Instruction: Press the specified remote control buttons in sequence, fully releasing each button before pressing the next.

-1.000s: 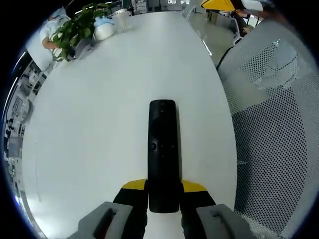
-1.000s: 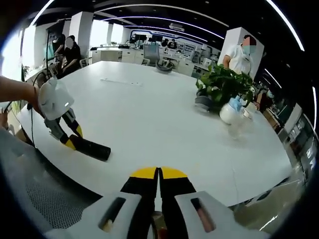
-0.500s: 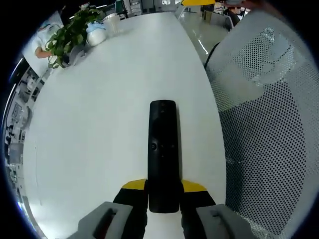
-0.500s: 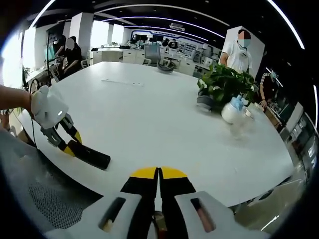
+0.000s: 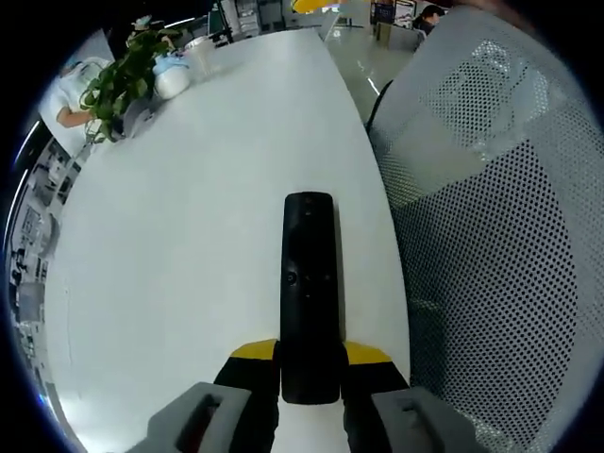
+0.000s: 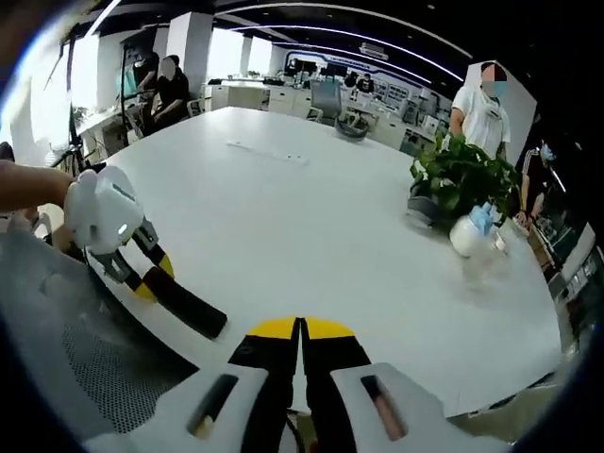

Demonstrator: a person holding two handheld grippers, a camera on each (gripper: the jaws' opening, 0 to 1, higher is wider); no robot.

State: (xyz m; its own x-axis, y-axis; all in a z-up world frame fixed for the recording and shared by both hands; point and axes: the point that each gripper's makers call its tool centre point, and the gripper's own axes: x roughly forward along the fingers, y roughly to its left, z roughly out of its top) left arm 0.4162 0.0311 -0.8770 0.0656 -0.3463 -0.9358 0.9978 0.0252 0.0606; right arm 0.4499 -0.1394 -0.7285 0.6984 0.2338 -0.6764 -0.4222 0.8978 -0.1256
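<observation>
Left gripper: jaws pinching the remote's near end.
Remote: over the desk edge, beside the mesh chair.
Right gripper: jaws pressed together, holding nothing.

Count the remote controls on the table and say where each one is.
1. The black remote control is clamped between the left gripper jaws near the white table edge; the right gripper view shows that same remote. None other visible.
</observation>
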